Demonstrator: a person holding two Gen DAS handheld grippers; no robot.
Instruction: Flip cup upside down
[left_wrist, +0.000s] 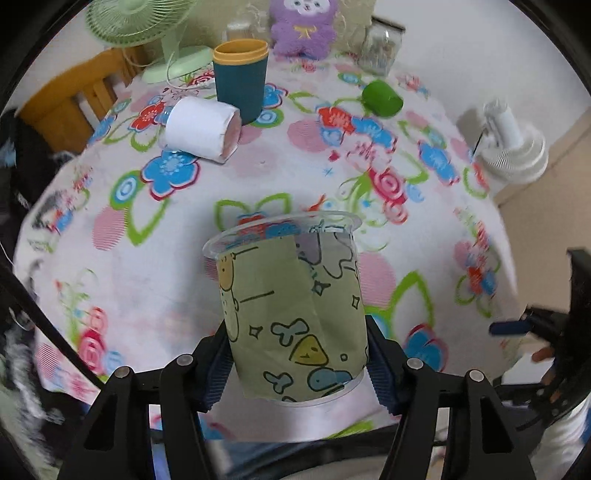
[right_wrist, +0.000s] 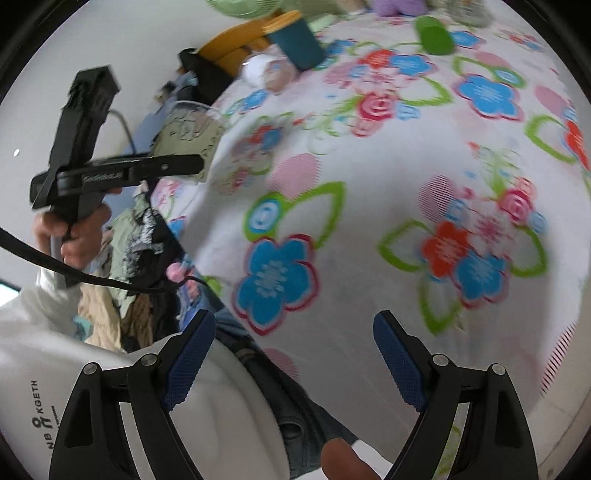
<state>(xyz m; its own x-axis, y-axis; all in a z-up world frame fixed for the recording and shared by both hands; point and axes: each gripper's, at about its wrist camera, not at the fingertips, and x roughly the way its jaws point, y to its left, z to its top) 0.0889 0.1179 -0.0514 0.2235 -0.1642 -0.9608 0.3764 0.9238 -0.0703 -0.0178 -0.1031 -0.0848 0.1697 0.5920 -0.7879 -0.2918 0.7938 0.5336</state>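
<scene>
Left wrist: clear cup (left_wrist: 291, 306), green cartoon sleeve.

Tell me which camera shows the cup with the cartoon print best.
The left wrist view: the cup fills the centre, sharp, rim away from the camera, clamped between the left gripper fingers. The right wrist view shows the cup only small and blurred, at the table edge.

- The cup (left_wrist: 295, 314) is sitting between the two fingers of the left tool (left_wrist: 297, 365), rim pointing away, above the near part of the bench (left_wrist: 147, 277);
- a roll (left_wrist: 201, 129) is lying on its side at the far left, touching the canister (left_wrist: 241, 79) standing just behind it;
- a fan (left_wrist: 147, 33) is standing behind both; a plush toy (left_wrist: 303, 27) is sitting at the far edge;
- the right tool (right_wrist: 295, 358) is hanging over the bench's near edge, right of the cup.
</scene>
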